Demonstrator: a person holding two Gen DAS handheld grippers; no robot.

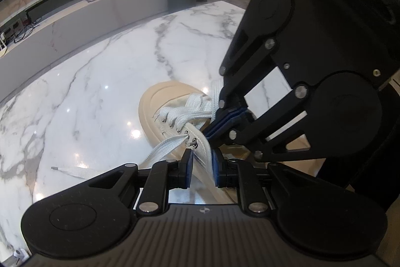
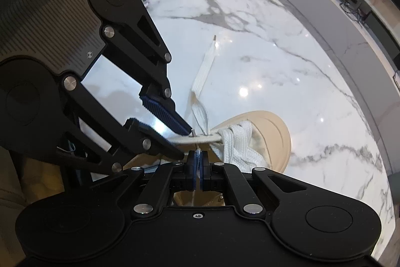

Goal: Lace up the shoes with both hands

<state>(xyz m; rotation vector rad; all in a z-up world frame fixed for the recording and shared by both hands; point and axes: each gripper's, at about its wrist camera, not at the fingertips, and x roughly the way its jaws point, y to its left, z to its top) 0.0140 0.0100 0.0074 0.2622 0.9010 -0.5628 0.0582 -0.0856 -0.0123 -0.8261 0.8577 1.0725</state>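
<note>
Left tongs (image 1: 202, 168) grasp the shoe's (image 1: 160, 101) eyelet flap; right tongs (image 2: 198, 173) clenched on white lace (image 2: 200, 154); marble table (image 1: 87, 81).

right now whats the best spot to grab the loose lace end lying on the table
Grip the loose lace just behind its stiff tip, coming straight down with fingers across its width: it lies flat on the marble table, clear of the shoe, so the thin edges offer the only purchase.

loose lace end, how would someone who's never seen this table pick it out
Start at the white marble table, then find the beige shoe standing on it. From its eyelets a flat white lace runs off onto the bare marble; the loose lace end lies there flat, metal-tipped and untouched, unlike the strands crossed over the shoe.
</note>
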